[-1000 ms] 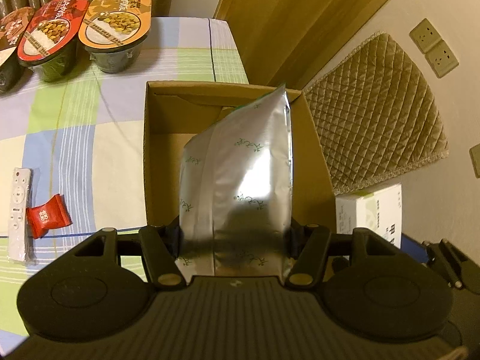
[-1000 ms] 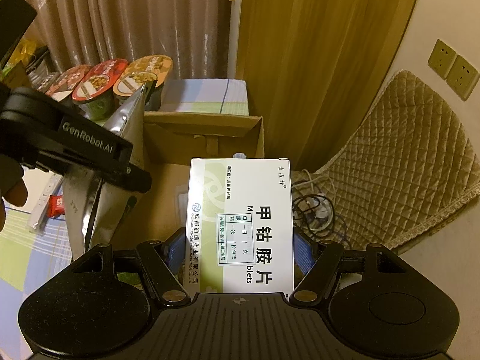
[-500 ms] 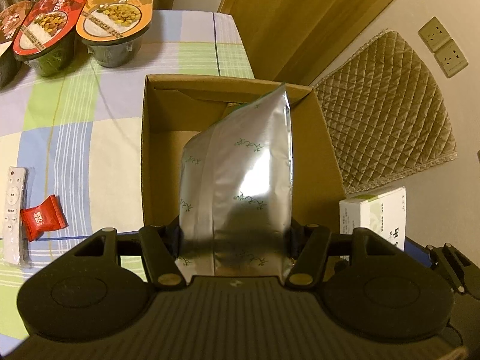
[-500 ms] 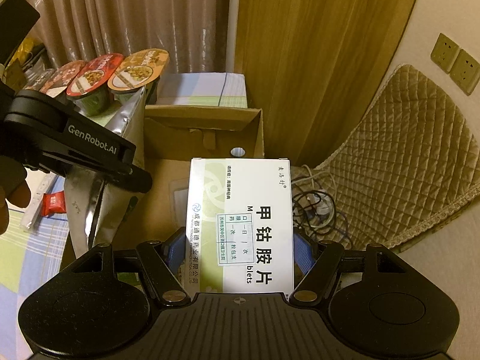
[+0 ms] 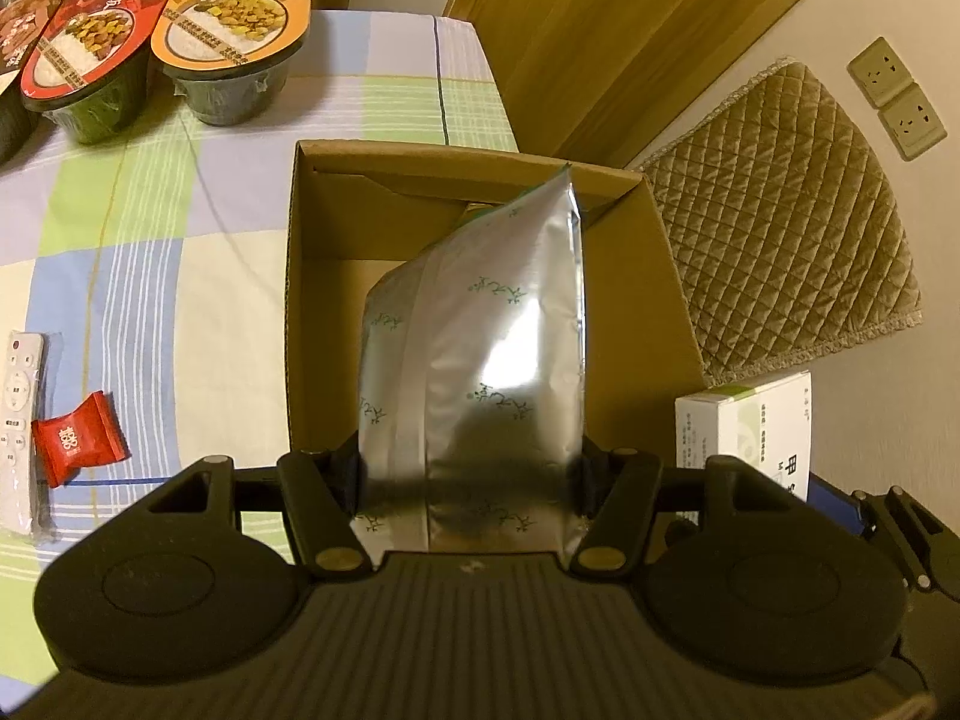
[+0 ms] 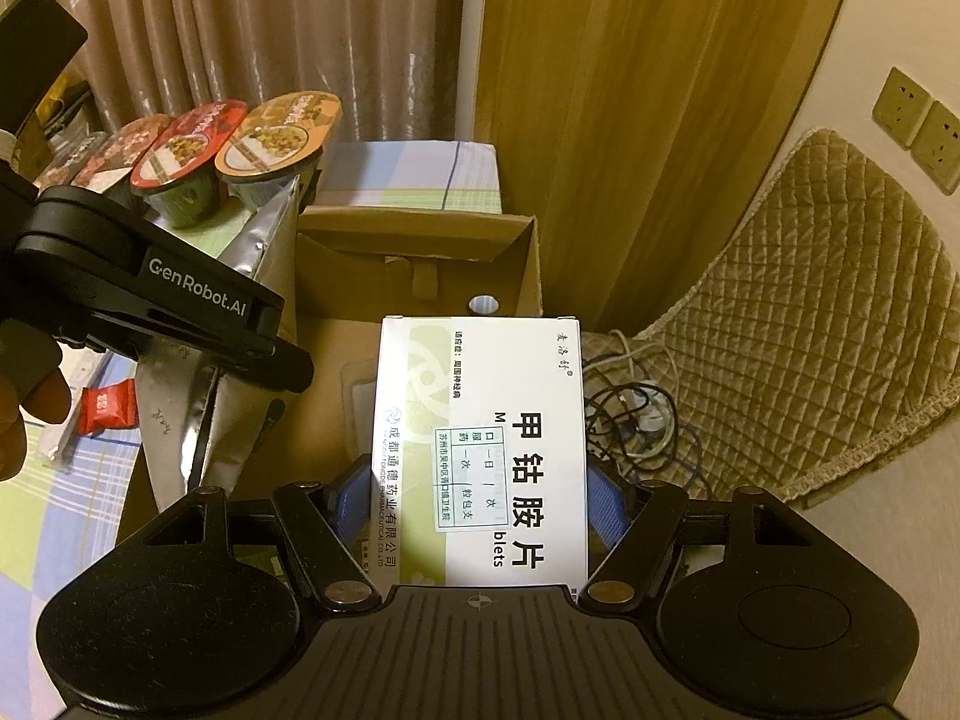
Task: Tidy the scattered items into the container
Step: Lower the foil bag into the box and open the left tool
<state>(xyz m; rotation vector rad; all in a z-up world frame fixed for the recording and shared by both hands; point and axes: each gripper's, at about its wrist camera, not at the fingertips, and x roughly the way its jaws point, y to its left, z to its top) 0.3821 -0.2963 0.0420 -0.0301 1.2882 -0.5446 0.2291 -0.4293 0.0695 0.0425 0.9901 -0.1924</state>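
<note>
My left gripper point(image 5: 471, 468) is shut on a silver foil pouch point(image 5: 480, 372) that hangs upright over the open cardboard box point(image 5: 291, 276). In the right wrist view the same pouch point(image 6: 240, 324) and the left gripper's body point(image 6: 150, 294) show at the left. A white and green medicine box point(image 6: 480, 450) sits clamped in my right gripper point(image 6: 480, 504), above the cardboard box's right part point(image 6: 420, 246). That medicine box point(image 5: 744, 420) also peeks in at the right of the left wrist view. A small red sachet point(image 5: 78, 447) and a white remote point(image 5: 18, 420) lie on the checked tablecloth.
Three sealed meal bowls point(image 5: 228, 54) stand at the table's far side. A quilted chair cushion point(image 5: 780, 210) is right of the box, with tangled cables point(image 6: 636, 414) on the floor. A hand point(image 6: 24, 414) holds the left gripper. Curtains and a wooden panel rise behind.
Both grippers have moved forward over the cardboard box, each still holding its item. The box now shows fuller under the pouch.
</note>
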